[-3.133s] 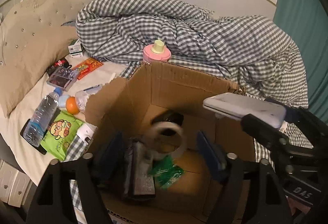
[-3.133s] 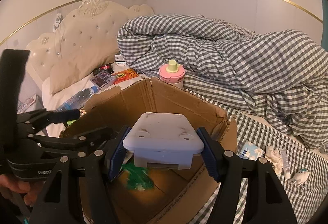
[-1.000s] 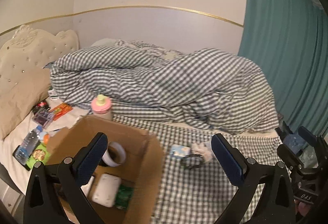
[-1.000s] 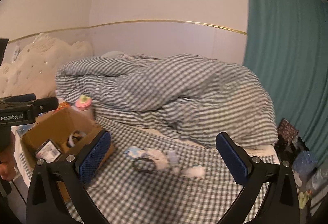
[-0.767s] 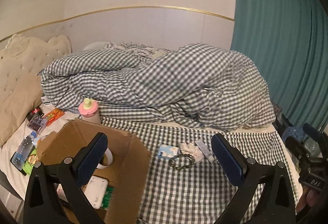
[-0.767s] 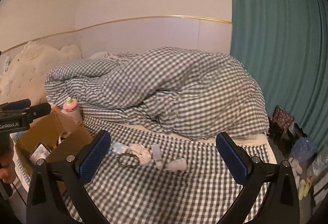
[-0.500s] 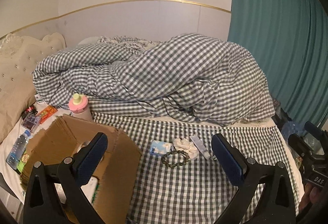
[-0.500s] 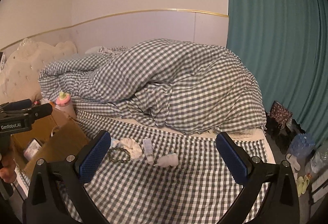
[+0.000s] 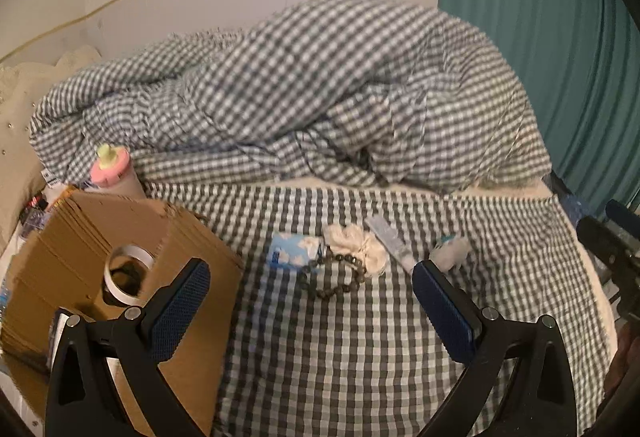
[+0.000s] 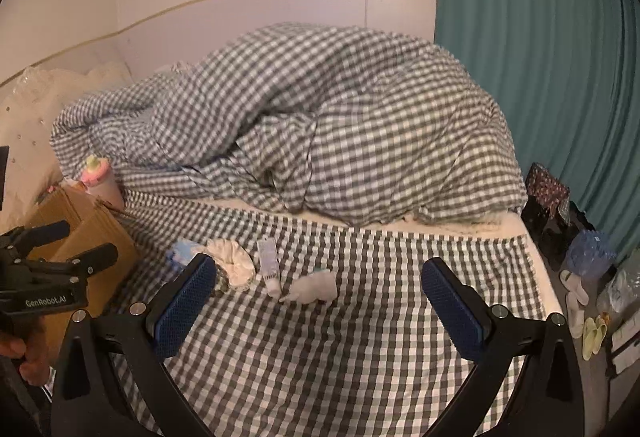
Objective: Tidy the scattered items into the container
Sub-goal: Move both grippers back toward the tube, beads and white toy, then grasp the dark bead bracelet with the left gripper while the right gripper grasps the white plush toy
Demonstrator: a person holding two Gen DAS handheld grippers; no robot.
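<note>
Checked bedding point(image 9: 320, 337) covers the bed, with a bead bracelet point(image 9: 334, 277), a white tube point(image 10: 269, 267) and a cardboard box point(image 9: 92, 249) on it. Both the left hand-held gripper point(image 9: 310, 309) and the right hand-held gripper point(image 10: 320, 301) hover with fingers wide apart, holding nothing.

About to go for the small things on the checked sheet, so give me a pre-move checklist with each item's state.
1. Left tool open and empty: ok.
2. Right tool open and empty: ok.
3. Targets in plain sight, namely bead bracelet, white tube, tissue pack, cream scrunchie: ok.
4. Bracelet free of neighbours: not ok, it touches the pack and scrunchie.
5. Cardboard box open to receive items: ok.
6. Room left in the box: cannot tell, its floor is mostly hidden.
</note>
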